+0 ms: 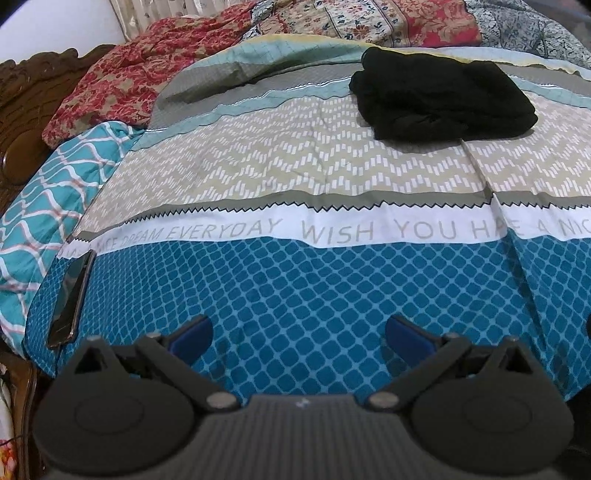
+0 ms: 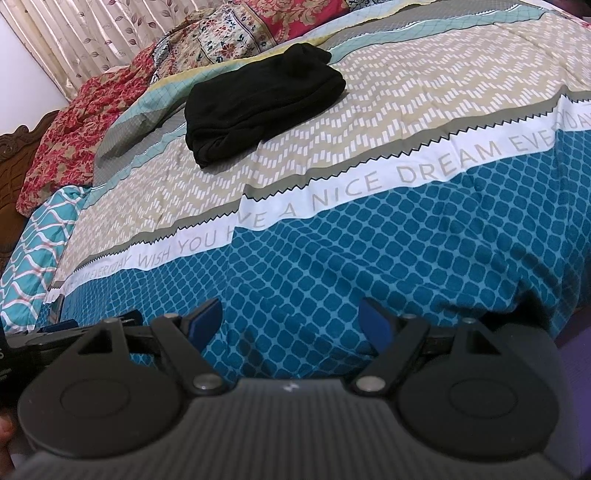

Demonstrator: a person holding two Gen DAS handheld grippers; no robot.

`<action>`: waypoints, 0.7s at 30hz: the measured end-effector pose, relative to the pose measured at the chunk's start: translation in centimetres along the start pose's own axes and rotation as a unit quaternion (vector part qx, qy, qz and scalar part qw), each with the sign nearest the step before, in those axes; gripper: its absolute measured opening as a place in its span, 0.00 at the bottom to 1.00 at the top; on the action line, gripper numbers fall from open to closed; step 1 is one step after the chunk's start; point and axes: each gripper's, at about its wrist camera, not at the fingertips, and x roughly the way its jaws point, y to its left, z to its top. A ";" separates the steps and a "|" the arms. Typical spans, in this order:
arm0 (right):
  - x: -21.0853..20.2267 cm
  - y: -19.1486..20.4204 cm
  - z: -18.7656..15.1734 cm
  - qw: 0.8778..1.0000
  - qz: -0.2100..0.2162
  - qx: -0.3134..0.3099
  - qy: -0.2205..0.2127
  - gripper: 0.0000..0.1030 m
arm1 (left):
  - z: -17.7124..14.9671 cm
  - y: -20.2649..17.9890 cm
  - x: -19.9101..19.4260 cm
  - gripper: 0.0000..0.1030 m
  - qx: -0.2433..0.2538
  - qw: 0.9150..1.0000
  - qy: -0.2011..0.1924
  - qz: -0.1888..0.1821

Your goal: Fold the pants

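The black pants [image 1: 443,99] lie in a folded bundle on the far part of the bed, on the beige zigzag band of the bedsheet [image 1: 295,288]. They also show in the right wrist view [image 2: 262,107], up and to the left. My left gripper [image 1: 299,332] is open and empty, low over the blue patterned band near the bed's front edge, far from the pants. My right gripper [image 2: 291,317] is open and empty, also over the blue band [image 2: 369,251], well short of the pants.
A dark phone [image 1: 72,299] lies at the left edge of the sheet. Red floral cloth [image 1: 122,85] and patterned bedding [image 1: 369,18] are piled at the back. A carved wooden headboard [image 1: 22,96] stands at the left. A curtain [image 2: 92,33] hangs behind.
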 end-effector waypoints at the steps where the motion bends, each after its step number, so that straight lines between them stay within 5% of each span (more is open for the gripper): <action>1: 0.0 0.0 0.0 1.000 0.000 0.000 0.000 0.81 | 0.0 0.0 0.0 1.00 0.000 1.000 0.000 0.001; 21: -0.2 0.1 0.0 1.000 -0.006 -0.005 -0.012 0.81 | -0.3 -0.3 0.3 1.00 0.005 1.000 0.016 -0.009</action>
